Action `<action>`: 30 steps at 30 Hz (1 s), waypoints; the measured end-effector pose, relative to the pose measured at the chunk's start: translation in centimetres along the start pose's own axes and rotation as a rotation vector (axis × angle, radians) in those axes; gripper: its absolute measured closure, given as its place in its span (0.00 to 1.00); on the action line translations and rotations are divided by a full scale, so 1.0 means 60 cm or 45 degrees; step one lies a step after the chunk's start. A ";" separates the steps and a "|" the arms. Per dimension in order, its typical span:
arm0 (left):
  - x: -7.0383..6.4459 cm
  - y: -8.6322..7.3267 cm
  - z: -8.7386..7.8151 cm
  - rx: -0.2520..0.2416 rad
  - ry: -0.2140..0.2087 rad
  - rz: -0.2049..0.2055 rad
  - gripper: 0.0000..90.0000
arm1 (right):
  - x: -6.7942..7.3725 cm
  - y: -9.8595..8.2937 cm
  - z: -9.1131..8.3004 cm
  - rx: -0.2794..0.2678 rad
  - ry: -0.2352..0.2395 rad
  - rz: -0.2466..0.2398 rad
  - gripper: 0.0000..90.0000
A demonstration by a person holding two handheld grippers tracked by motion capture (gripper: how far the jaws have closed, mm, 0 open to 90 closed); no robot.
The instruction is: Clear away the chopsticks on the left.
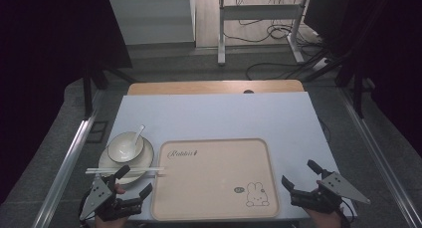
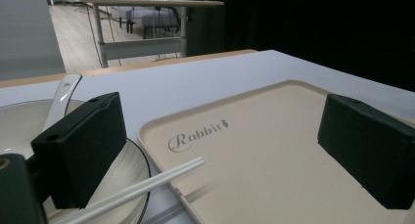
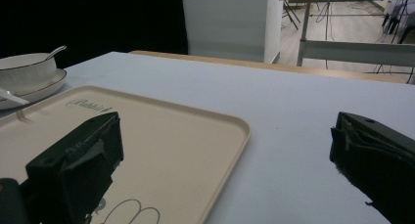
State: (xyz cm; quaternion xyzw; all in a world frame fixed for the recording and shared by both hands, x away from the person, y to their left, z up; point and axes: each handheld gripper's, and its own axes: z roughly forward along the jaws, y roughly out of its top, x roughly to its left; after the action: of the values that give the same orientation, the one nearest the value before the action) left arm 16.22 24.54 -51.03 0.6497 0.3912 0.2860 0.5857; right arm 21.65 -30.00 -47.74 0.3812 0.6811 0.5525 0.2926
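High view shows both grippers, left and right, spread wide and empty; I judge the left must next close on the chopsticks.

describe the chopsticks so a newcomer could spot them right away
Start at the beige tray in the middle of the table. Left of it a bowl sits on a plate. The chopsticks are the thin white pair lying across the plate's near rim, tips reaching the tray's edge.

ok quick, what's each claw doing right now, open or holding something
Left claw: open, holding nothing, by the chopsticks.
Right claw: open, holding nothing, beside the tray.
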 end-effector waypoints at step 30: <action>0.049 0.013 -0.008 0.167 -0.143 0.001 0.04 | -0.002 -0.001 0.001 0.025 0.003 0.001 0.00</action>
State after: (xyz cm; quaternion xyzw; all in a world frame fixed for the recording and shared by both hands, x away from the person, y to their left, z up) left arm 17.53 27.24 -50.44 0.7018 0.3753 0.2231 0.5630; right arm 21.76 -30.08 -47.80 0.3837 0.6866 0.5465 0.2876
